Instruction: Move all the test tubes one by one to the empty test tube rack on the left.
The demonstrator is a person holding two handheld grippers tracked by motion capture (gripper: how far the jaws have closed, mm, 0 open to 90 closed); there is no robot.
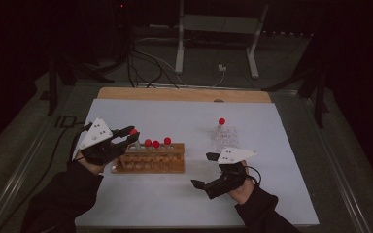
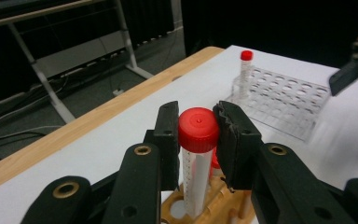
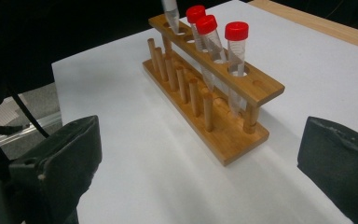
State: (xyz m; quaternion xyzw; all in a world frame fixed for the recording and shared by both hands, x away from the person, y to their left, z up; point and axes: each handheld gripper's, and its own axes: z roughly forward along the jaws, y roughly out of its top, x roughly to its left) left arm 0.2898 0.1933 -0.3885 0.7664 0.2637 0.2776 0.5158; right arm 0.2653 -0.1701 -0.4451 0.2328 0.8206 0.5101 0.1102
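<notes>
The left claw (image 2: 198,135) pinches a red-capped centrifuge tube (image 2: 197,158) by its cap, the tube hanging upright with its tip above an end hole of the wooden tube rack (image 1: 150,161). Three more red-capped tubes (image 3: 214,42) stand in that rack's holes. The right claw (image 1: 208,171) hovers with jaws spread wide and nothing between them, near the rack on the white table (image 1: 175,204). Farther back, a clear plastic rack (image 2: 284,98) holds one red-capped tube (image 2: 245,72) upright at its corner.
</notes>
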